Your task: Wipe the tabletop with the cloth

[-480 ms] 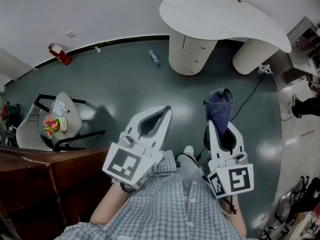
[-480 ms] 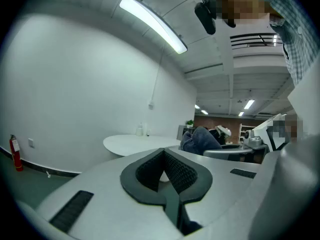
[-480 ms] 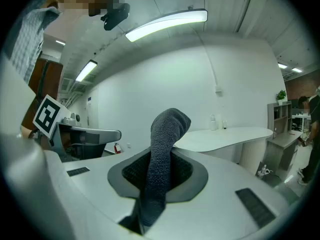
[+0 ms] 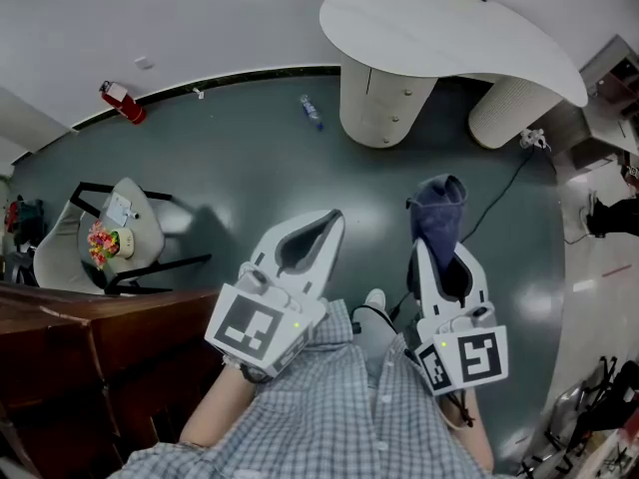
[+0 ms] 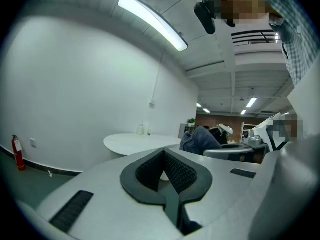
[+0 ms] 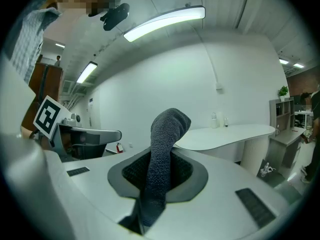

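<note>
At far left a chair (image 4: pixel 135 230) carries what may be flowers (image 4: pixel 101 246), the left gripper (image 4: pixel 332 218) is closed on nothing, and the right gripper (image 4: pixel 436 255) is clamped on the dark cloth (image 4: pixel 439 206), held upright, well apart from the white table (image 4: pixel 449 38).

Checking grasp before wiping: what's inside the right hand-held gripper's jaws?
A dark knit cloth is pinched in the right hand-held gripper, its free end sticking out past the tips. How far it reaches down between the jaws is covered.
</note>
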`<action>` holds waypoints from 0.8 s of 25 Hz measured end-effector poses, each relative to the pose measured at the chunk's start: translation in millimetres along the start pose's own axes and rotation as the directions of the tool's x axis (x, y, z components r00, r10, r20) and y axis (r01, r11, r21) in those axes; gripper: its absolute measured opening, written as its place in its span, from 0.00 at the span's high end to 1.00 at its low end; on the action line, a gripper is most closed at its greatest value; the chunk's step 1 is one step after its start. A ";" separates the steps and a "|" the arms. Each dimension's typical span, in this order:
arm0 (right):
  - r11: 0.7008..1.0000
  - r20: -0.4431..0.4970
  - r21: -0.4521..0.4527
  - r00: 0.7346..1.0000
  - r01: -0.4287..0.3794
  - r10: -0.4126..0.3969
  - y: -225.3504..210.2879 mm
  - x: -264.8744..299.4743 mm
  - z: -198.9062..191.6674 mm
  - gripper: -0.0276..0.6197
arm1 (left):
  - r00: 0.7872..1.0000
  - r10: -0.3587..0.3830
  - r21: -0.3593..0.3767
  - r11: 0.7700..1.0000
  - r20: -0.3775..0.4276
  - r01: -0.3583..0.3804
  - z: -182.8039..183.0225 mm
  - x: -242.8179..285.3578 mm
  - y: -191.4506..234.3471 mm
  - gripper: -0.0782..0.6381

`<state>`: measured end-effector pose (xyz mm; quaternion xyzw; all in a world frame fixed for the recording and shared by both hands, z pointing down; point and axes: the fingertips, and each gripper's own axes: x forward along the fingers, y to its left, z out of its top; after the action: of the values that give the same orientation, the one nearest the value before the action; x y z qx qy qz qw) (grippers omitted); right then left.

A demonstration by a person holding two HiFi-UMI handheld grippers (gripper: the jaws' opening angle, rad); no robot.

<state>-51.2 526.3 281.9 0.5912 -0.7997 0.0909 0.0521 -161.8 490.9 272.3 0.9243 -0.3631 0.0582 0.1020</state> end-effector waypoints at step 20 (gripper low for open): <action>0.993 0.009 0.010 0.993 -0.117 0.117 -107.0 -9.3 11.4 0.86 | 0.988 0.146 0.004 0.989 0.040 -0.147 19.9 69.4 -58.5 0.88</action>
<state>54.0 502.2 277.9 0.5441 -0.8326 0.0955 0.0400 -70.5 482.4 257.0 0.8965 -0.4317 0.0486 0.0870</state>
